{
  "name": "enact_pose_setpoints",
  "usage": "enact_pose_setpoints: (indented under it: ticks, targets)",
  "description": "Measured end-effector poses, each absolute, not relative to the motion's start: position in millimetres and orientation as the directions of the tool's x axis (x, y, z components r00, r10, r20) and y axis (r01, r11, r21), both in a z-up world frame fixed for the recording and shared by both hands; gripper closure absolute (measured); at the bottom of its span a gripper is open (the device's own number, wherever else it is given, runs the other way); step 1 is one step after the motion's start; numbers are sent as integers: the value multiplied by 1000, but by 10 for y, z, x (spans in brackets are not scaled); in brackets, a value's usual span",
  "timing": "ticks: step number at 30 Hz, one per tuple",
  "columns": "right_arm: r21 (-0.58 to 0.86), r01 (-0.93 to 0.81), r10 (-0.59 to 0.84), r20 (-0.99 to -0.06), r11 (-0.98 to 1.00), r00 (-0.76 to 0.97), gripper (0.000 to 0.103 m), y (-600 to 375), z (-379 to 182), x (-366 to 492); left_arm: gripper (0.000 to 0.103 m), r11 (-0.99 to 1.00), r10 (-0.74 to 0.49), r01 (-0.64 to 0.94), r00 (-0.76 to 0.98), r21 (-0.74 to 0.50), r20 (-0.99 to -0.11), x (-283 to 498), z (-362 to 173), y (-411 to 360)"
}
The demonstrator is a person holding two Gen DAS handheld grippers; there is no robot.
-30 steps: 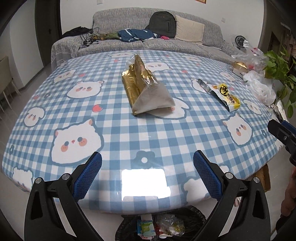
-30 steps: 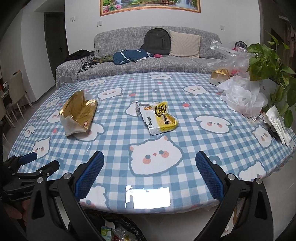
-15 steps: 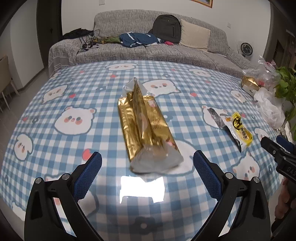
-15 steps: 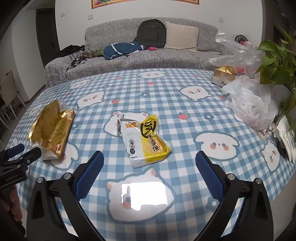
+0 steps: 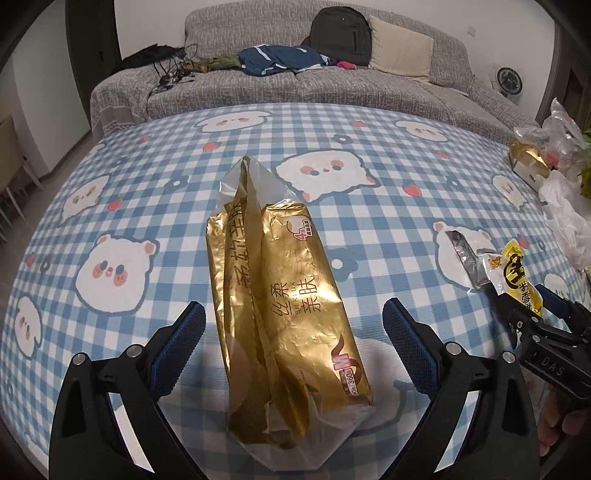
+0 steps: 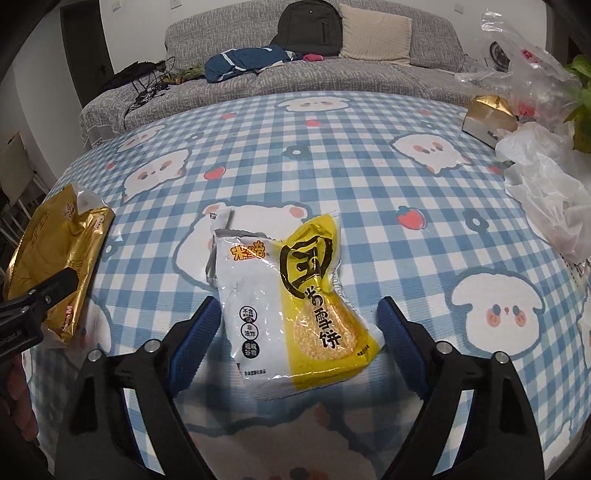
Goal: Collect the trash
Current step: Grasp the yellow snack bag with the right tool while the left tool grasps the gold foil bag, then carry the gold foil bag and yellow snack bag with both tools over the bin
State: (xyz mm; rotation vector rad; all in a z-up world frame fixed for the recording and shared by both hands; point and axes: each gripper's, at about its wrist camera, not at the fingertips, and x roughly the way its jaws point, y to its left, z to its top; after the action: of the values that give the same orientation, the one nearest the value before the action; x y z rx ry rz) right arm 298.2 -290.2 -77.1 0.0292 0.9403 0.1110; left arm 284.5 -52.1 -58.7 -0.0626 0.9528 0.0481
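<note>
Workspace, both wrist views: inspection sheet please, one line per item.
Surface: round table under a blue-and-white checked cloth with bear prints, glossy.
Job's things: crumpled gold foil wrapper lying lengthwise; yellow-and-white snack packet lying flat, torn at its far end.
Clutter: white plastic bags, small gold-topped box, green leafy plant at the table's right edge.
Grippers: left gripper straddles the gold wrapper, jaws closing, pads not yet touching; right gripper straddles the snack packet, jaws closing, pads not yet pressing.
Cables: black cords tangled on the grey sofa; none on the table.
Surroundings: black backpack, beige cushion, blue garment on the sofa.
</note>
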Motion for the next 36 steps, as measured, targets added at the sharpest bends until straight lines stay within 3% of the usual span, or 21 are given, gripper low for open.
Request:
enact_pose_setpoints:
  ticks: [7, 9, 15, 20, 36]
  targets:
    - [10, -74, 52, -805, 997, 591, 36, -2869, -767, 3012, 35, 997, 40, -75, 544, -1, -838, 2912, -744, -544]
    - [10, -74, 52, -803, 997, 593, 47, -2852, -754, 3003, 53, 998, 32, -66, 549, -6, -835, 2877, -726, -550]
    - [10, -75, 53, -804, 997, 592, 65, -2806, -730, 2983, 86, 997, -13, -55, 544, -51, -839, 2804, -679, -505]
    - [40, -65, 70, -806, 997, 587, 74, -2834, -679, 2921, 90, 998, 3, -56, 567, -35, -823, 2720, -614, -500]
    - [22, -63, 57, -788, 998, 613, 75, -2698, -397, 2526, 90, 999, -15, -33, 600, -43, -800, 2281, -348, -520]
